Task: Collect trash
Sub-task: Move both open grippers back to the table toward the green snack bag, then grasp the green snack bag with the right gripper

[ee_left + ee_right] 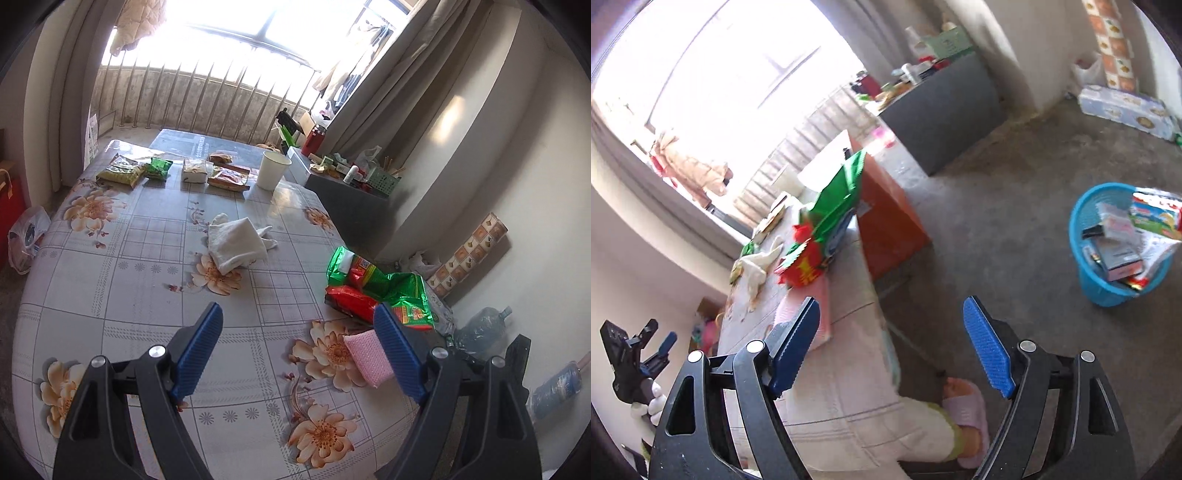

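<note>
**A:** Both sets of jaws stand wide with nothing between them. The left gripper (299,325) hangs over the table (147,258); the right gripper (890,321) is out past the table's edge, over the floor.

**B:** Where is the trash?

**A:** The nearest piece is the crumpled green and red wrapper (376,288), just ahead of the left gripper's right finger, at the table's edge. A pink sponge (365,354) lies right against that same finger. Farther ahead sit a white cloth (240,243), then a paper cup (271,170) and a row of snack packets (122,170). The blue bin (1115,243), already piled with boxes and wrappers, is ahead and to the right of the right gripper, down on the floor.

**B:** What could go wrong?

**A:** The wrapper is light and slick and sits at the rim, so I judge a sideways nudge could send it off the table. Closing in from this angle might also catch the sponge instead. And the bin looks heaped; anything dropped carelessly may slide off the top.

**B:** And the room?

**A:** A glossy floral tablecloth, glare from a bright barred window (229,48), curtains either side, a cluttered grey cabinet (347,195) by the wall, bare concrete floor. The person's slippered foot (964,410) shows below the right gripper.
</note>
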The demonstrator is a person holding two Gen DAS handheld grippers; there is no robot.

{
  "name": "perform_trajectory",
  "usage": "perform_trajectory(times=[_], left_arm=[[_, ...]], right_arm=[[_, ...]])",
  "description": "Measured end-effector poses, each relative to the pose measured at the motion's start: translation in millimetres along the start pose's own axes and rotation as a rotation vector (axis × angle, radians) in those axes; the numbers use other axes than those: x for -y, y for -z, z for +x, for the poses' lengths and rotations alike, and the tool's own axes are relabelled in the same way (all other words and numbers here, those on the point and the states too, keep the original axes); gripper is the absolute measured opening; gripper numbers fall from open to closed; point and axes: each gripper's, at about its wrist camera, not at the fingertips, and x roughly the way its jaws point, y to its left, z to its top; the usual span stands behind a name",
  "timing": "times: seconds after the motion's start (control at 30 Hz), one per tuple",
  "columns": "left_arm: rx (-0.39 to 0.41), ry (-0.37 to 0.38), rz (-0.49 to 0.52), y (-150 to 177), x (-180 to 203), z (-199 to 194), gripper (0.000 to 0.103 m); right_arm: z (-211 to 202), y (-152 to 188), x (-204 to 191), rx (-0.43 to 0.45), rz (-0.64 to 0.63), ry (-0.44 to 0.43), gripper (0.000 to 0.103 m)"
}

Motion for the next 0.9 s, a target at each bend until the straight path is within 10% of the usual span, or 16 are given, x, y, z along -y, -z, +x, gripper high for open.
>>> perform_trajectory(times=[0.57,0.63,0.77,0.9], left_arm=[[-0.215,0.254,0.018,39,27,72,0.081],[-0.212,0.256,0.018,38,25,71,0.081],[-0.196,0.233,-0.001,35,11,65,0.081],[-0.185,0.202,-0.033,35,-8,56,0.081]], right_arm=[[79,-76,-35,-0.004,0.126,-0.065,0.078],[103,-83,-34,-0.045,0.128,-0.045,0.071],[148,-76,-35,-0.171,0.145,-0.056,0.011],[165,-58,-59,-0.219,0.11,-0.095,0.007]])
